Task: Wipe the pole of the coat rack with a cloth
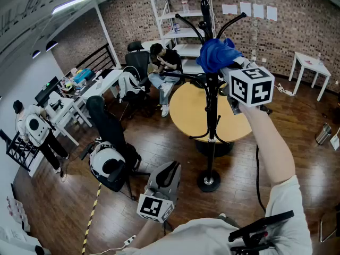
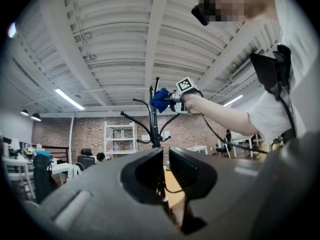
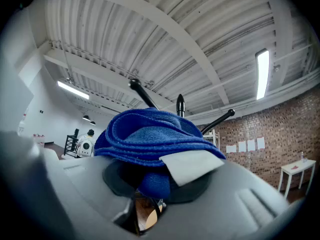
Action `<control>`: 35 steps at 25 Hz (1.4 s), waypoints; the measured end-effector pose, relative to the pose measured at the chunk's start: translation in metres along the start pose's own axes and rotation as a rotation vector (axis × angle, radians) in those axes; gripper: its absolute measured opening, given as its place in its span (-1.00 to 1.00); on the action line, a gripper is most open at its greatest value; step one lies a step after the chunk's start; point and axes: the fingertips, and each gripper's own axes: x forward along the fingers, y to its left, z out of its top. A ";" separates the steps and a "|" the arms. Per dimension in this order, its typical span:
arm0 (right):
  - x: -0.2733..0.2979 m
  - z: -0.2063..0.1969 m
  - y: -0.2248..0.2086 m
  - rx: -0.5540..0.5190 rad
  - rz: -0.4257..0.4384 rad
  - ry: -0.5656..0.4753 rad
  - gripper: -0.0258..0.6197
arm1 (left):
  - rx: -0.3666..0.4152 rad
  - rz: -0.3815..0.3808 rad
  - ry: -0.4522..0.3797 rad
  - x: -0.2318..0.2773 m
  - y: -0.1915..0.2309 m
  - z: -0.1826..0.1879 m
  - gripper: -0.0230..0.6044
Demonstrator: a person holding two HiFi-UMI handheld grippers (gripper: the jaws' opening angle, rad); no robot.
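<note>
- Nearest, the left gripper (image 1: 168, 170) hangs low by the person's body. Its jaws are drawn close with only a thin slit between them and nothing in it, so it seems to have no part in the wiping.
- Further out, the right gripper (image 1: 229, 64) is raised at arm's length. Its jaws are clamped on a bunched blue cloth (image 3: 150, 136), which bulges over them with its white label showing.
- The cloth (image 1: 217, 54) is pressed against the top of the coat rack (image 1: 212, 113), just below where the hooks branch out.
- Judging from that, the wipe is at the upper end of the pole. The long stretch down to the round base (image 1: 209, 181) looks untouched, though no frame shows dust or streaks to confirm it.
- Beyond the rack stands a round yellow table (image 1: 186, 109), just behind the pole.
</note>
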 end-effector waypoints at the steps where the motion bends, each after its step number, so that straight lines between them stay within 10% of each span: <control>1: 0.010 0.002 -0.007 0.025 -0.007 0.017 -0.60 | -0.005 0.010 -0.002 0.002 0.003 -0.001 -0.82; 15: 0.029 -0.142 0.002 0.196 0.039 0.170 -0.60 | -0.040 0.064 -0.011 0.073 0.019 -0.005 -0.82; 25: -0.037 -0.083 0.069 0.014 0.181 -0.100 -0.59 | 0.006 0.013 -0.002 0.121 0.044 -0.011 -0.82; 35: 0.058 -0.001 0.032 -0.208 -0.149 -0.043 -0.60 | -0.026 -0.189 -0.100 0.147 0.125 0.008 -0.82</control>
